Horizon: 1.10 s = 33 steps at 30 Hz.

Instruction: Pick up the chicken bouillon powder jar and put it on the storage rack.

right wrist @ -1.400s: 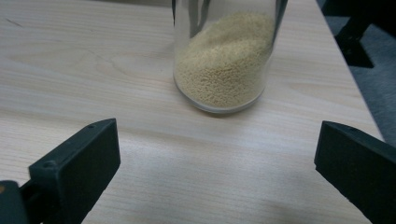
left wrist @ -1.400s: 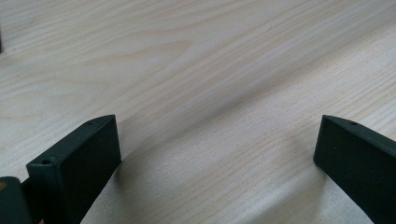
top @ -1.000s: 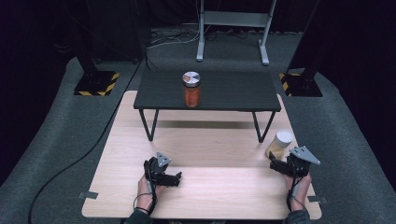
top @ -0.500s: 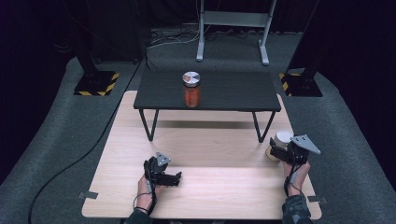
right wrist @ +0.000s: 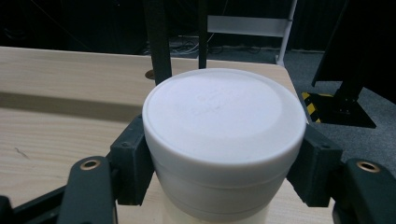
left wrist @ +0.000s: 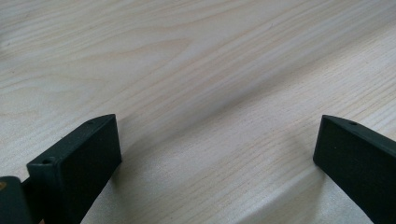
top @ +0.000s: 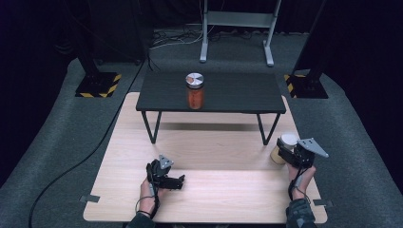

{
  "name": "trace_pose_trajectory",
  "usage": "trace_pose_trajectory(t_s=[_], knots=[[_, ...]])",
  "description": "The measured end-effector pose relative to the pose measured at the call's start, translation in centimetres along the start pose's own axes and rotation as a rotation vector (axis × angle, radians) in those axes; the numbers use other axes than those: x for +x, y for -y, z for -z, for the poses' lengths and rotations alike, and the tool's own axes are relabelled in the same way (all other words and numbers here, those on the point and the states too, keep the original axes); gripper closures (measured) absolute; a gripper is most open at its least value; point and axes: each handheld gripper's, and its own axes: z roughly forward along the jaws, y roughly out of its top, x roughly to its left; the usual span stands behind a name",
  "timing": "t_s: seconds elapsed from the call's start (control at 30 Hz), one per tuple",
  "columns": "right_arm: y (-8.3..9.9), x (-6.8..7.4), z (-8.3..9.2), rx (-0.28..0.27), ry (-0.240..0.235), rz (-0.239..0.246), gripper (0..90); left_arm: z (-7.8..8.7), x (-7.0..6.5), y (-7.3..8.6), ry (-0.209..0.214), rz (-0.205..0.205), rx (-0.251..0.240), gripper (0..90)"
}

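A jar with a white lid [top: 286, 140] and a cream body stands near the right edge of the light wooden table [top: 218, 147]. My right gripper [top: 283, 151] is around it. In the right gripper view the black pads [right wrist: 133, 158] press on both sides of the jar [right wrist: 219, 121] just under the lid; the jaws have just been closing on it. My left gripper [top: 178, 182] rests low over the table at the front left, open. In the left gripper view its jaws stand wide apart over bare wood [left wrist: 217, 149], with nothing between them.
A low black table [top: 237, 95] stands across the far half of the wooden one. On it is an orange jar with a silver lid [top: 195, 92]. Dark stands with yellow-black bases [top: 97, 84] flank the area, and a cable runs over the grey floor at left.
My right gripper moved forward to the white-lidded jar and its jaws closed around it. The left gripper has stayed where it was.
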Motion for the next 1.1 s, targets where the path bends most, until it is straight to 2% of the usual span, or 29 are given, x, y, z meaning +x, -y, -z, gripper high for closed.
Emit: trace_pose_trajectory(t_s=[0.3,0.93,1.1], knots=[[-0.2,-0.1,0.2,0.002,-0.002,-0.027,32.8,0.0,0.1,0.0,0.002,0.005,-0.003,1.1],[-2.7,0.3,2.0,-0.008,-0.024,-0.012,32.9,0.0,0.1,0.1,-0.001,0.009,-0.008,2.7],[-3.3,0.1,2.3,-0.014,-0.05,-0.014,32.9,0.0,0.1,0.1,-0.001,0.008,-0.008,2.7]])
